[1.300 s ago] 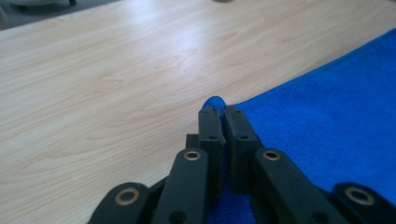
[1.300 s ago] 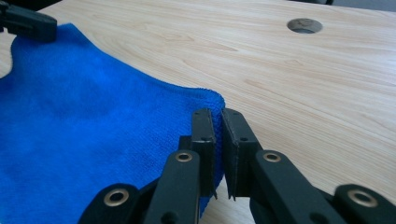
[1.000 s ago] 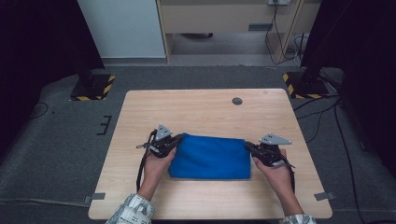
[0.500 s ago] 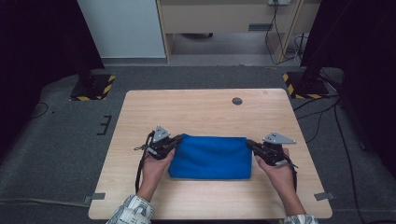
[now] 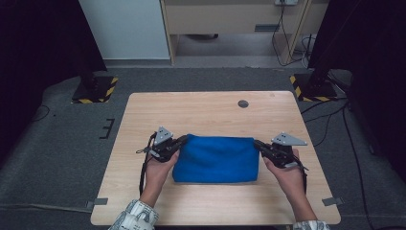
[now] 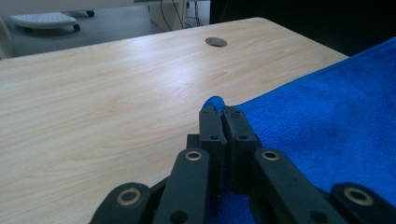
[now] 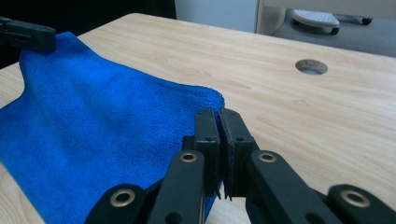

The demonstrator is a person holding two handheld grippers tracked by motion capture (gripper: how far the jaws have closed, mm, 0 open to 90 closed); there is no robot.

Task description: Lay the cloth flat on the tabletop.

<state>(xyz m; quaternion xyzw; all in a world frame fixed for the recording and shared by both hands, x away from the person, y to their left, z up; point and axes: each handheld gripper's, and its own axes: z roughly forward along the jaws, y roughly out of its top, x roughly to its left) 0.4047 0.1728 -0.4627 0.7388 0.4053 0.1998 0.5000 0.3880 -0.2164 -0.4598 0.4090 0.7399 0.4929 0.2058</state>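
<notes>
Blue cloth, folded, lies mid-desk. The left tool and right tool are each clamped tight on a far corner of it, probably so that both corners can lift together and the edge stays straight.

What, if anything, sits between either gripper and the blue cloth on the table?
Nothing visible does. The left gripper is shut on the far left corner of the blue cloth, and the right gripper is shut on its far right corner. The table beyond the cloth shows just a small round hole.
</notes>
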